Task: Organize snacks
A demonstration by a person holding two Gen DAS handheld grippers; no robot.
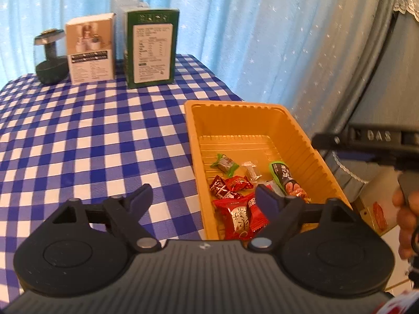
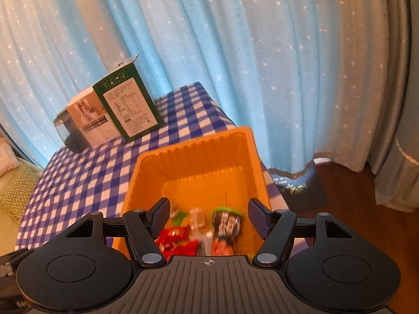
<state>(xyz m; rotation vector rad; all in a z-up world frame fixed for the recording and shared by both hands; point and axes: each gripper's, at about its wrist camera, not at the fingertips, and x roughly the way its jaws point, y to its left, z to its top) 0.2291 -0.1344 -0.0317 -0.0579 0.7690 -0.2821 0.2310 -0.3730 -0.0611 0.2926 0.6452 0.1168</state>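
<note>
An orange plastic tray (image 1: 235, 107) stands at the right edge of the checked table. Several wrapped snacks lie in it: a green-ended candy (image 1: 225, 163), a clear-wrapped candy (image 1: 251, 171), dark red packets (image 1: 227, 187), a bright red packet (image 1: 241, 216) and a black-and-green packet (image 1: 285, 180). My left gripper (image 1: 204, 196) is open and straddles the tray's near left wall, holding nothing. My right gripper (image 2: 208, 206) is open above the tray (image 2: 193, 144), over the red packets (image 2: 175, 238) and the black-and-green packet (image 2: 226, 225). Nothing is pinched between its fingers.
A green box (image 1: 152, 47), a white box (image 1: 90, 49) and a dark glass-topped jar (image 1: 49, 57) stand at the back of the blue-checked tablecloth (image 1: 91, 130). A starred blue curtain hangs behind. The table ends just right of the tray, above wooden floor (image 2: 353, 196).
</note>
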